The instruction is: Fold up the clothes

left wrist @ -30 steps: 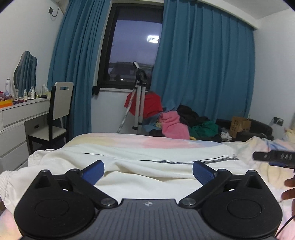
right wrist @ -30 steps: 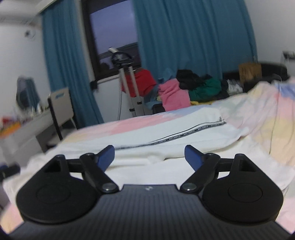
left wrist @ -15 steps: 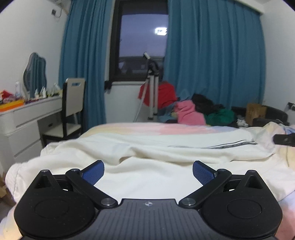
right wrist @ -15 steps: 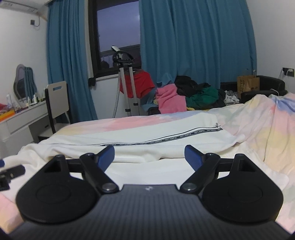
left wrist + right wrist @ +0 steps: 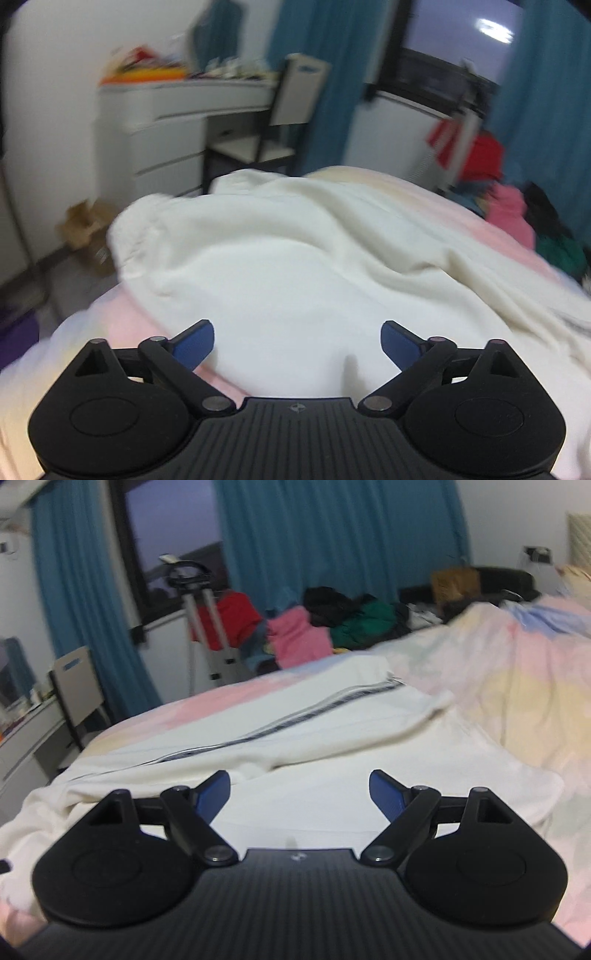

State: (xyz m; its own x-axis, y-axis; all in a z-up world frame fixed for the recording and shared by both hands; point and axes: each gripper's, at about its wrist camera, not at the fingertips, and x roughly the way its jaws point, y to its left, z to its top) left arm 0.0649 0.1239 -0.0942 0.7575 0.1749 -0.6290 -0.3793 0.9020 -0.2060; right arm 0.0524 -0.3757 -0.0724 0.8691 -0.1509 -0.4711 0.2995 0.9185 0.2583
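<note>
A cream-white garment (image 5: pixel 295 251) lies spread and rumpled on the bed. In the right wrist view the same garment (image 5: pixel 303 738) shows a dark striped band running along it. My left gripper (image 5: pixel 297 341) is open and empty, just above the garment's near left part. My right gripper (image 5: pixel 299 794) is open and empty, above the garment's near edge. Neither gripper touches the cloth as far as I can see.
The bed has a pastel pink and yellow cover (image 5: pixel 517 686). A white dresser (image 5: pixel 162 125) and a chair (image 5: pixel 280 122) stand left of the bed. A pile of coloured clothes (image 5: pixel 332 627) and a garment steamer stand (image 5: pixel 199 609) are by the blue curtains.
My left gripper has swung left and tilted down toward the garment's left end; the view is blurred. My right gripper has dropped lower and closer to the garment. Both stay open.
</note>
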